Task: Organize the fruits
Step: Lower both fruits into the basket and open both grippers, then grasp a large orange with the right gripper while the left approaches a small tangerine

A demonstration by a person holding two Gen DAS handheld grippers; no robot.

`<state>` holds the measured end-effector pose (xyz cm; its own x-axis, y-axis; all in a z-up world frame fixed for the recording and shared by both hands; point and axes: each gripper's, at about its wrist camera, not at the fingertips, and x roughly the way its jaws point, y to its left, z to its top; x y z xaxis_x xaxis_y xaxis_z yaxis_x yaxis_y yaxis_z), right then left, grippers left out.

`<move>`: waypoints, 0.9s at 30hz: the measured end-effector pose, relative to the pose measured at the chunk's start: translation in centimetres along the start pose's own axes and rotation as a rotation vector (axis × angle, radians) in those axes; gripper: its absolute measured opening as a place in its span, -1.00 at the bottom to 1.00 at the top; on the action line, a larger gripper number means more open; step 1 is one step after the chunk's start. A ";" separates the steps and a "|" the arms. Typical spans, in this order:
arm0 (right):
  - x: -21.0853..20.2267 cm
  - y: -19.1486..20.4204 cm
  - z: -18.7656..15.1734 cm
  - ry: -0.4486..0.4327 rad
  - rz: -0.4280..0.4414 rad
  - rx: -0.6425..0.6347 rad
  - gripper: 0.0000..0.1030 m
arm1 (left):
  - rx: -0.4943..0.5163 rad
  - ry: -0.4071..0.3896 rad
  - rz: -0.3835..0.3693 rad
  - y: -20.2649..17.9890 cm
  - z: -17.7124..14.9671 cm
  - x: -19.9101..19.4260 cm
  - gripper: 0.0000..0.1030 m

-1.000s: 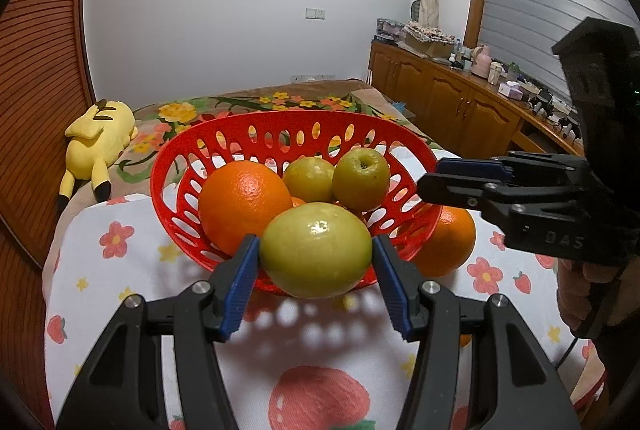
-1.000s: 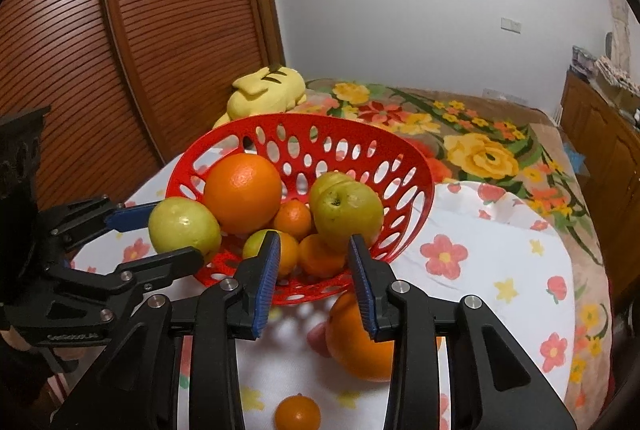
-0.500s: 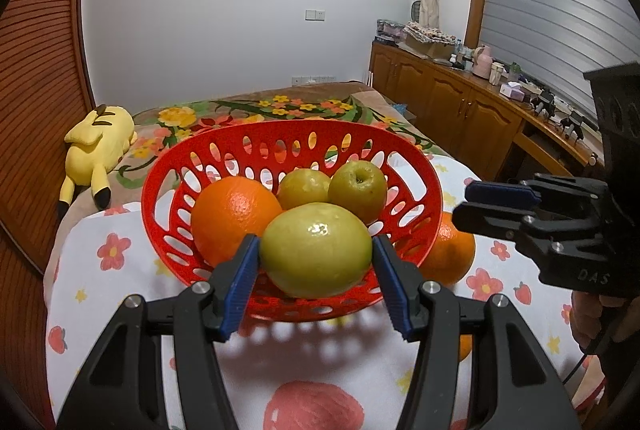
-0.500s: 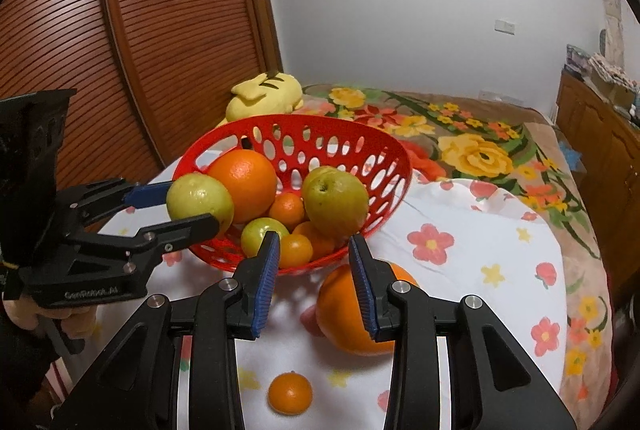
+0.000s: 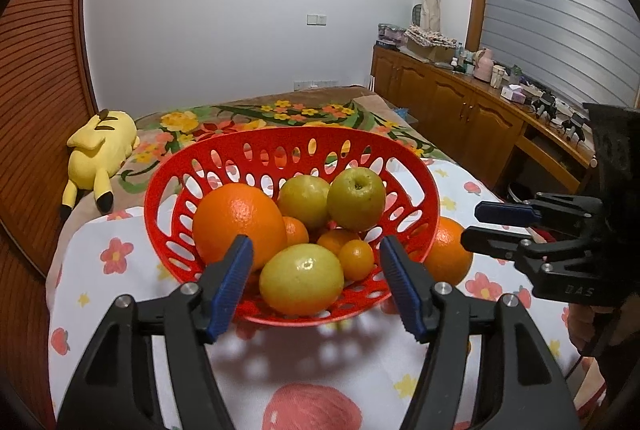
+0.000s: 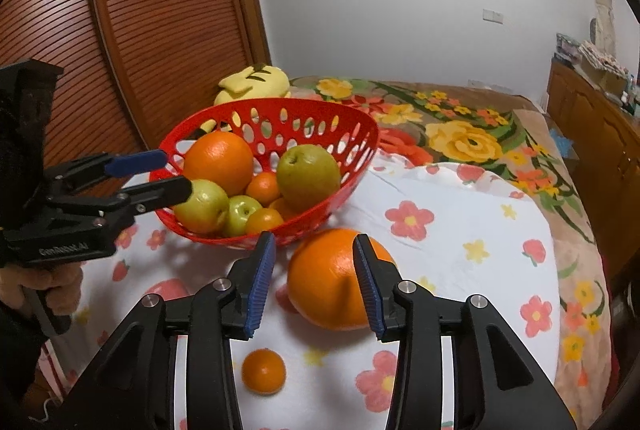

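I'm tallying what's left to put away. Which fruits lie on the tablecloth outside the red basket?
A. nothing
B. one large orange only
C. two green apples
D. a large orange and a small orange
D: the large orange and small orange sit on the cloth beside the red basket.

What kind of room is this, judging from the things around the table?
Most likely a bedroom at home: a bed with a floral bedspread, a yellow plush toy lying on it, and wooden cabinets cluttered with household items.

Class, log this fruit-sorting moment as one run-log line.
left gripper: opening, pear released in red basket | right gripper: opening near large orange | small orange on cloth
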<state>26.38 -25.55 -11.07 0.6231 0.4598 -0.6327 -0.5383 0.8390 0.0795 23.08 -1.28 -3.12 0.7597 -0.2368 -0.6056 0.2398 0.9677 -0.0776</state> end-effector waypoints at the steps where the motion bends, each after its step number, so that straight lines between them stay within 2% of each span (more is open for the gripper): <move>1: 0.0 -0.1 -0.1 0.001 -0.003 0.000 -0.10 | -0.003 -0.004 -0.002 0.0 -0.2 -0.3 0.27; 7: 0.8 -0.1 -0.6 0.013 -0.011 -0.013 0.09 | -0.014 -0.026 -0.014 0.2 -1.0 -1.6 0.28; 15: 2.3 -0.1 -0.5 0.037 -0.068 -0.046 0.31 | -0.022 -0.051 -0.033 0.5 -1.4 -2.9 0.28; 22: 3.8 -0.5 -0.4 0.069 -0.069 -0.045 0.39 | -0.028 -0.063 -0.047 0.5 -1.9 -3.8 0.28; 27: 4.9 -0.7 -0.8 0.097 -0.090 -0.050 0.56 | -0.030 -0.055 -0.045 0.6 -2.5 -3.6 0.28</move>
<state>29.31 -24.13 -14.84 0.6139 0.3506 -0.7073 -0.5113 0.8592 -0.0180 18.93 0.38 -2.97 0.7807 -0.2841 -0.5566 0.2569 0.9578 -0.1286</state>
